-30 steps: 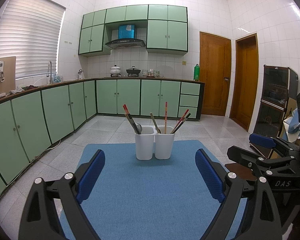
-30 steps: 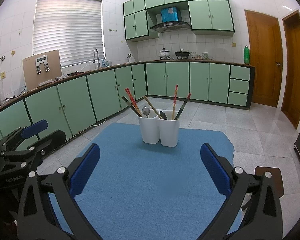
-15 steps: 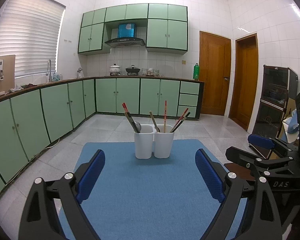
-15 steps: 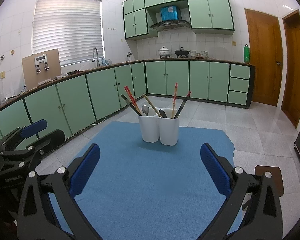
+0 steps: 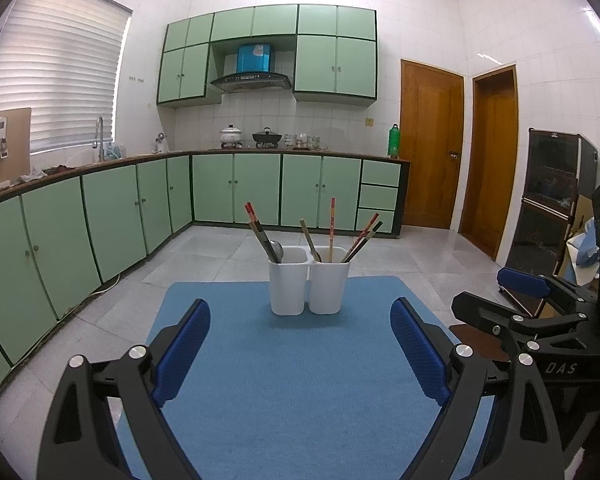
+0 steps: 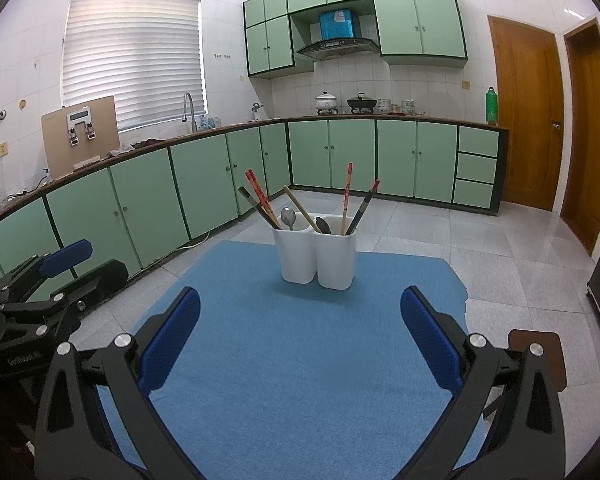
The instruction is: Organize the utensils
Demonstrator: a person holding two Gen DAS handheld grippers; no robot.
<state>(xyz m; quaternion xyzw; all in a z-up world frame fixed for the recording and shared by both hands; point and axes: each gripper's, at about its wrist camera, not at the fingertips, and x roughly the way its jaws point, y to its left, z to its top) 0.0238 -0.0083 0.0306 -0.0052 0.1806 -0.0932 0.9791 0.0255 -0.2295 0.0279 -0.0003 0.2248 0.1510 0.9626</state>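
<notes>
Two white holders stand side by side at the far end of a blue mat. The left holder holds chopsticks and a metal spoon. The right holder holds a wooden-handled utensil, a red chopstick and dark chopsticks. Both also show in the right wrist view, left holder and right holder. My left gripper is open and empty, well short of the holders. My right gripper is open and empty, likewise short of them.
Green base cabinets run along the left and back walls. Two wooden doors stand at the right. A dark cabinet stands at the far right. A brown stool sits by the mat's right edge. Grey tiled floor surrounds the mat.
Both grippers have drifted slightly; the holders sit a touch higher and left in the left wrist view. Both stay open and empty.
</notes>
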